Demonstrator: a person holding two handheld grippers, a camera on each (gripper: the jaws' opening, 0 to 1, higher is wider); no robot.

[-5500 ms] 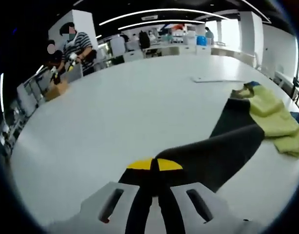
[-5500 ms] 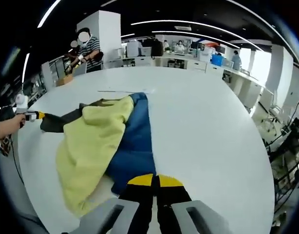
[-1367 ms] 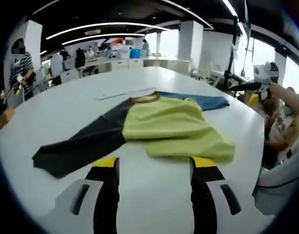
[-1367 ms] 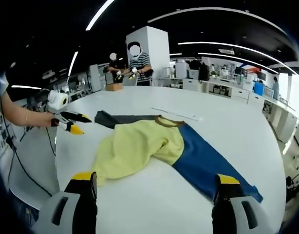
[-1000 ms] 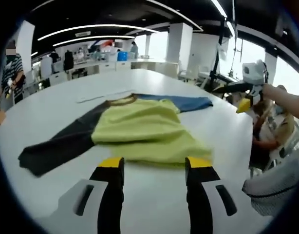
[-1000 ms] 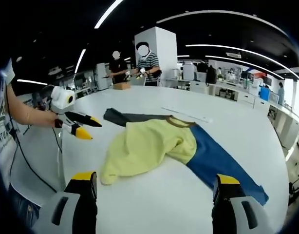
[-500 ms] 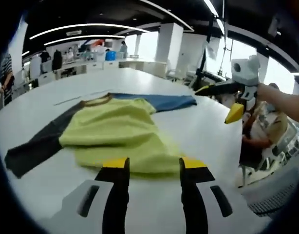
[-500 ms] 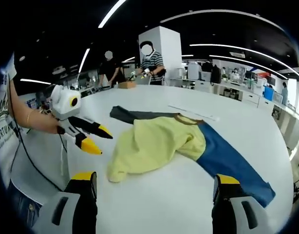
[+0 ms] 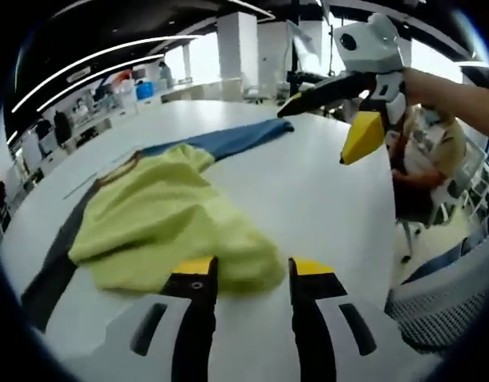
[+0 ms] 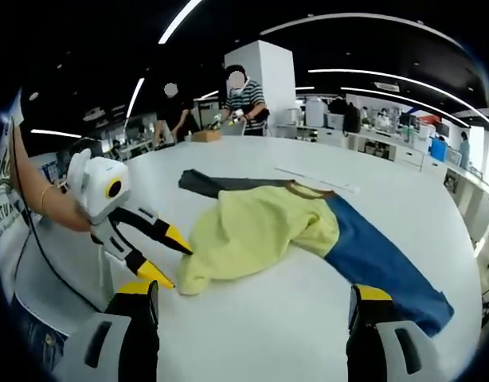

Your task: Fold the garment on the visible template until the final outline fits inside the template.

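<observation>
We work in a large open office under long ceiling lights, at a wide white table [image 10: 308, 318]. On it lies the garment [image 10: 260, 227], a shirt with a yellow-green body, one blue sleeve [image 10: 380, 259] stretched out flat and one dark sleeve [image 10: 209, 185] reaching the other way. The body is rumpled and bunched, not smoothed. A thin pale strip [image 10: 316, 180] lies on the table beyond the collar; we cannot tell whether it belongs to the template.

Our left gripper [image 9: 248, 274] has its jaws spread, set at the near hem of the yellow body [image 9: 161, 231] but not closed on it; in the right gripper view it [image 10: 163, 256] sits just at that hem corner. Our right gripper [image 10: 252, 302] hangs above the table with jaws wide apart, holding nothing, and appears raised beyond the blue sleeve [image 9: 228, 139] in the left gripper view [image 9: 340, 107].

We judge the folding barely begun: no fold is visible, so the sleeves and body are all left to do.
</observation>
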